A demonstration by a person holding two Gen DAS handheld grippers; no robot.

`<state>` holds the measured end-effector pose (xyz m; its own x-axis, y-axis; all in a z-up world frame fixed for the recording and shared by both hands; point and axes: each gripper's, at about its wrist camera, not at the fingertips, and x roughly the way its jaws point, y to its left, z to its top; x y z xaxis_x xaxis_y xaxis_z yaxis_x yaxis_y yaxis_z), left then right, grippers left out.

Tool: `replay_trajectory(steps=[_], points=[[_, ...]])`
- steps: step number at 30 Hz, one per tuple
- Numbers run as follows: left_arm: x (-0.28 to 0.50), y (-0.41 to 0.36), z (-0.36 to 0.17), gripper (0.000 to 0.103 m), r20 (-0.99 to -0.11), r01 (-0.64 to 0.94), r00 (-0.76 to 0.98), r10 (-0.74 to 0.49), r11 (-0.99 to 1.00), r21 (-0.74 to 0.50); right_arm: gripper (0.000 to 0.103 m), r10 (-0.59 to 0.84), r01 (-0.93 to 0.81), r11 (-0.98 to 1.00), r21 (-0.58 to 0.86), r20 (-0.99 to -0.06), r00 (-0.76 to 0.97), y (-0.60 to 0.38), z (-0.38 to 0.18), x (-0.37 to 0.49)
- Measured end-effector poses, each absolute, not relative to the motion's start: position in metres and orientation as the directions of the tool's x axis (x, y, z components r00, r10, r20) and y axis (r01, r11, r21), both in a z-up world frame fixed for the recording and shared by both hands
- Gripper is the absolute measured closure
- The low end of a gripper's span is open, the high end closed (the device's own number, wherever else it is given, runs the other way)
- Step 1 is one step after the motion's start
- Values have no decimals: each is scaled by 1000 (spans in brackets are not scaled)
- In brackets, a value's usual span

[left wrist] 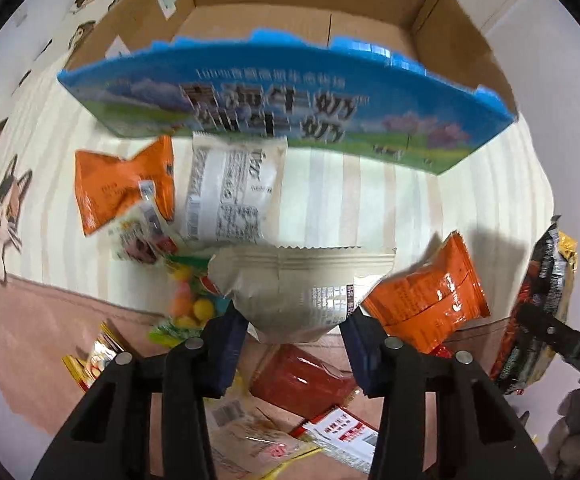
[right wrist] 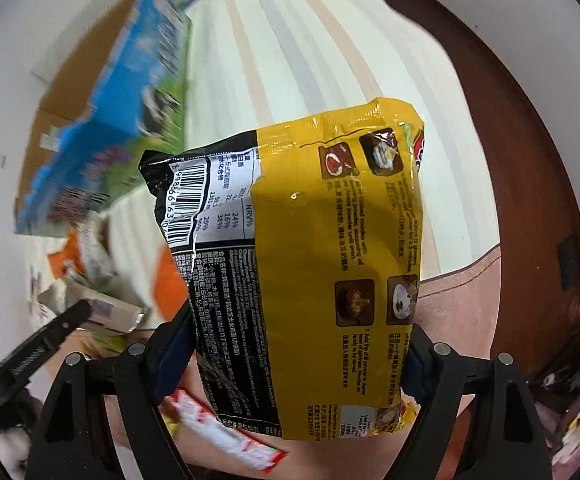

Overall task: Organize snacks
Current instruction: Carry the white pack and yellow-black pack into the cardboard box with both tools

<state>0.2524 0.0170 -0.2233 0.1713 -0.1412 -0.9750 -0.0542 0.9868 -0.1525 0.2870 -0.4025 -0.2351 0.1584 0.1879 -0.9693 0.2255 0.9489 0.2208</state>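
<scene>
An open cardboard milk carton box (left wrist: 290,92) stood at twelve o'clock on the striped bedspread (left wrist: 370,200), bare cloth before its blue rim. The right gripper (right wrist: 290,364) was clamped on a yellow-and-black instant noodle packet (right wrist: 330,240). The left gripper (left wrist: 294,344) pinched a beige snack pouch (left wrist: 298,288), with orange packets (left wrist: 430,300) at three o'clock.

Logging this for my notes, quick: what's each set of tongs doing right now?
Left tongs: closed on the beige snack pouch.
Right tongs: closed on the yellow and black noodle packet.
</scene>
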Motion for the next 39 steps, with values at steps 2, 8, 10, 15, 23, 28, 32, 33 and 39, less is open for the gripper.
replay_trajectory(steps=[2,8,10,15,23,28,32,33,39], points=[[260,19,-232,59,-981,-23,109,-158,987,-162,16,183,224,949,221,-967,177,-399,-222,284],[273,50,-289,54,-961,-111,-78,-266,960,-257,16,172,273,938,214,-970,170,-380,-225,278],[275,61,-297,52,-958,-120,-78,-276,957,-266,16,178,297,929,220,-971,162,-372,-237,279],[260,66,-283,57,-975,-75,31,-218,973,-220,16,182,312,924,222,-972,151,-352,-255,272],[220,87,-219,60,-975,-11,133,-177,984,-180,16,212,281,922,267,-954,211,-340,-237,256],[200,102,-179,61,-968,2,155,-195,980,-197,16,261,228,920,318,-933,248,-324,-216,250],[196,98,-197,58,-972,21,58,-227,974,-226,16,260,188,932,309,-935,242,-310,-213,253],[198,100,-208,58,-974,27,9,-225,974,-225,16,255,185,936,301,-938,234,-308,-215,254],[194,129,-218,57,-964,-51,-8,-265,963,-265,16,244,196,940,279,-952,185,-300,-237,256]])
